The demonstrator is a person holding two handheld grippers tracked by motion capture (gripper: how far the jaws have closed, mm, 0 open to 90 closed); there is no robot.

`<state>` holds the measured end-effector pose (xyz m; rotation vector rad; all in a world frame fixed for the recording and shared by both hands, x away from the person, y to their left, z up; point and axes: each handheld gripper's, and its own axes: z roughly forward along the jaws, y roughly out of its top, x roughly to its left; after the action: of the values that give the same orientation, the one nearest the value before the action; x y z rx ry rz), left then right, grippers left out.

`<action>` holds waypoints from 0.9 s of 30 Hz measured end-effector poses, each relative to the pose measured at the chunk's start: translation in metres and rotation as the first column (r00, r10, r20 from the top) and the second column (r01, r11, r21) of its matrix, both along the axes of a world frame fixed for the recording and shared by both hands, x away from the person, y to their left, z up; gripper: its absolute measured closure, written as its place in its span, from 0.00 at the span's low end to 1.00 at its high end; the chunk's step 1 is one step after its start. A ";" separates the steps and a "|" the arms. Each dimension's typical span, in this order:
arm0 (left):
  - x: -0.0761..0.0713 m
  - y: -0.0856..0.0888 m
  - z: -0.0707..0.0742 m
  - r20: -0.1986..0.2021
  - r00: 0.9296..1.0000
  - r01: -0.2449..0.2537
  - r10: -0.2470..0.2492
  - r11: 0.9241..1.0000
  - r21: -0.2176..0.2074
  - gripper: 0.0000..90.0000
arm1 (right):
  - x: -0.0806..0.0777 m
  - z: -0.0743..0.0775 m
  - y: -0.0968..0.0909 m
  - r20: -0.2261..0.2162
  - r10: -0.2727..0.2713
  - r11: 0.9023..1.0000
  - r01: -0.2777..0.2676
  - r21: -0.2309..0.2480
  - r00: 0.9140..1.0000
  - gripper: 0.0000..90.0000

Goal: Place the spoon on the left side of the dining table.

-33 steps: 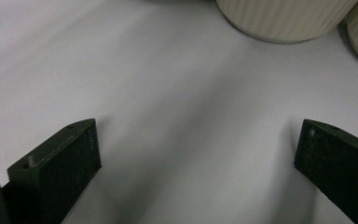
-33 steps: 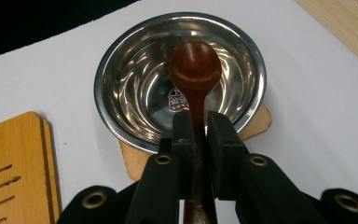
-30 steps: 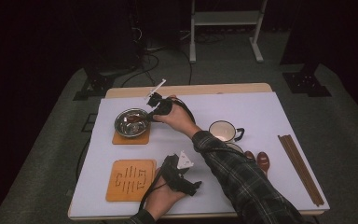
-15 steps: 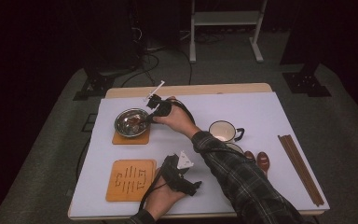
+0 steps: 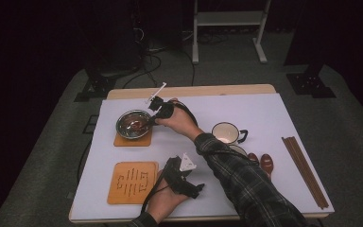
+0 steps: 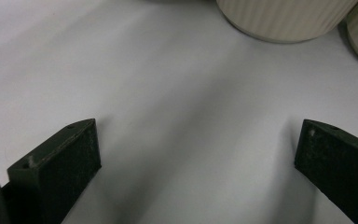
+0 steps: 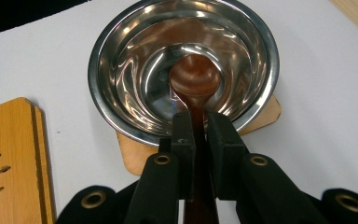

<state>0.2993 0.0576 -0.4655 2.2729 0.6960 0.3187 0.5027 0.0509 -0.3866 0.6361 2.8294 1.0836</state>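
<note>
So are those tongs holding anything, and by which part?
The right tongs grip a brown wooden spoon by its handle, its head in the steel bowl. The left tongs are open, holding nothing.

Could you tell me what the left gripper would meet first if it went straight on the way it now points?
Probably the ribbed cup: the left gripper is open over bare table, with nothing nearer, though depth is unclear.

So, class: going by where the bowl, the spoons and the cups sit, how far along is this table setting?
Done: the metal bowl sits on its wooden coaster.

In hand: the right gripper is shut on a brown spoon, its head inside the bowl.

Left: two more spoons lie near the cup, the chopsticks lie untouched at the table's right edge, and the left gripper rests open and empty.
</note>
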 end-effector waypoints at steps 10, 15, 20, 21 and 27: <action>0.000 0.000 0.000 0.001 1.000 0.001 -0.001 1.000 0.000 0.00 | 0.000 -0.001 0.000 -0.001 0.005 1.000 -0.005 0.005 1.000 0.85; 0.000 0.000 0.000 0.001 1.000 0.003 -0.003 1.000 0.001 0.00 | -0.001 0.001 -0.001 0.009 0.006 1.000 -0.006 0.013 1.000 0.80; 0.001 0.000 0.000 0.002 1.000 0.006 -0.006 1.000 0.007 0.00 | -0.002 0.007 -0.005 0.014 0.001 1.000 -0.001 0.030 1.000 0.74; 0.001 0.000 0.000 0.002 1.000 0.007 -0.007 1.000 0.008 0.00 | -0.003 0.009 -0.007 0.018 -0.002 0.999 0.001 0.033 1.000 0.73; 0.000 0.000 0.000 -0.001 1.000 0.002 -0.002 1.000 0.005 0.00 | -0.005 0.019 -0.020 0.023 -0.013 0.999 0.012 0.039 1.000 0.69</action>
<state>0.2995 0.0578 -0.4653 2.2784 0.6937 0.3182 0.4982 0.0309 -0.3680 0.6393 2.7879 1.1388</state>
